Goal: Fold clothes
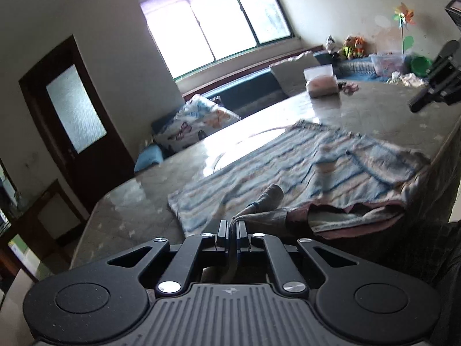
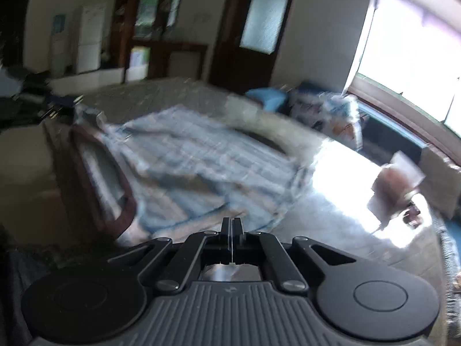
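The striped garment [image 1: 302, 170] lay spread on the table [image 1: 135, 201], its near edge draping over the side at about five o'clock in the left view. The left gripper [image 1: 232, 226] was pinched on a grey fold of cloth, a sleeve or cuff by the look of it. The right gripper [image 2: 232, 225] had its fingers pressed together with nothing visibly between them.

To fold well, the pinched cloth should probably travel low and flat across the garment (lifting high would drag the body askew). The right view was badly blurred, so the garment's far edge was hard to read.
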### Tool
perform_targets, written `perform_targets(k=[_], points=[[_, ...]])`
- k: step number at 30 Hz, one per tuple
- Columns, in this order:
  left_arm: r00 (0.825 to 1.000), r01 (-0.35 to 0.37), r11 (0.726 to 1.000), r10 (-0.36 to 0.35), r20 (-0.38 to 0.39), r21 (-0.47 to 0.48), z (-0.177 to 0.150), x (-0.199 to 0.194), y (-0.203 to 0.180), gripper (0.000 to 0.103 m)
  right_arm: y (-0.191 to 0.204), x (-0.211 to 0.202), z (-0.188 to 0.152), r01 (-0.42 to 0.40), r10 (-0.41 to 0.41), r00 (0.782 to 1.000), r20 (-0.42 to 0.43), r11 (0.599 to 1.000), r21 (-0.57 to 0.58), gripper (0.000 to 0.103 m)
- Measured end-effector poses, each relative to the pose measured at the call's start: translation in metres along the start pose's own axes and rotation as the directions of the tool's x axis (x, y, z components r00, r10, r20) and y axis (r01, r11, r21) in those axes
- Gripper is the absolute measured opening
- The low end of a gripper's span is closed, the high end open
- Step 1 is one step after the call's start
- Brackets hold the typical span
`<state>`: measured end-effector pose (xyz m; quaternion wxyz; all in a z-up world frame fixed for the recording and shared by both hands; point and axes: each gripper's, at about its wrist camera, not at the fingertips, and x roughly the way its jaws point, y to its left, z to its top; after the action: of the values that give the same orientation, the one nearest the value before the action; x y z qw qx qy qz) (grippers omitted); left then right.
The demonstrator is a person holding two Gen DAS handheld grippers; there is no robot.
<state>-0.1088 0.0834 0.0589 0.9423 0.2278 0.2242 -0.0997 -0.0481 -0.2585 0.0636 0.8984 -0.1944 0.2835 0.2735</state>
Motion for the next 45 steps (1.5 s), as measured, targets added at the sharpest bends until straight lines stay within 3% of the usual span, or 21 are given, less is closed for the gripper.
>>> perform_targets(k=[4,6,9,13,23,25,27,28,33,38,45], points=[[1.000,-0.004,1.000,0.004,-0.016,-0.012,-0.009,0.001,0.000,0.005,0.013,0.021,-0.008,-0.106,0.104,0.993,-0.061,0.994,-0.034,0.006],[1.000,-0.005,1.000,0.005,-0.014,-0.016,-0.009,0.002,0.000,0.005,0.023,0.026,-0.010,-0.146,0.140,0.987,-0.084,0.987,-0.064,0.020],[1.000,-0.005,1.000,0.005,-0.013,-0.015,-0.010,0.002,-0.001,0.005,0.035,0.034,-0.018,-0.196,0.184,0.976,-0.116,0.975,-0.102,0.033],[1.000,-0.005,1.000,0.005,-0.017,-0.016,-0.013,0.003,0.000,0.005,0.043,0.046,-0.023,-0.217,0.196,0.968,-0.154,0.966,-0.139,0.038],[0.999,-0.006,1.000,0.006,-0.032,-0.009,-0.016,0.004,0.000,0.005,0.044,0.067,-0.025,-0.224,0.188,0.965,-0.182,0.954,-0.202,0.040],[0.999,-0.007,1.000,0.007,-0.032,-0.009,-0.016,0.003,0.000,0.005,0.040,0.068,-0.024,-0.242,0.208,0.961,-0.185,0.952,-0.185,0.036],[1.000,-0.008,1.000,0.008,-0.030,-0.006,-0.016,0.002,-0.001,0.005,0.035,0.067,-0.022,-0.264,0.234,0.954,-0.186,0.951,-0.160,0.012],[1.000,-0.008,1.000,0.007,-0.027,-0.007,-0.016,0.001,-0.001,0.005,0.033,0.067,-0.021,-0.270,0.241,0.952,-0.186,0.952,-0.146,0.005],[1.000,-0.007,1.000,0.007,-0.012,-0.009,-0.016,-0.009,-0.002,0.005,0.028,0.063,-0.021,-0.242,0.221,0.961,-0.170,0.962,-0.122,0.003],[1.000,-0.006,1.000,0.007,0.023,-0.024,-0.007,-0.022,0.005,0.005,0.030,0.024,-0.012,-0.218,0.202,0.972,-0.119,0.966,-0.139,0.003],[0.996,-0.035,0.999,0.037,0.076,-0.026,0.019,-0.011,0.017,0.005,0.009,-0.003,0.028,-0.055,0.057,0.998,0.009,0.988,-0.143,0.003]])
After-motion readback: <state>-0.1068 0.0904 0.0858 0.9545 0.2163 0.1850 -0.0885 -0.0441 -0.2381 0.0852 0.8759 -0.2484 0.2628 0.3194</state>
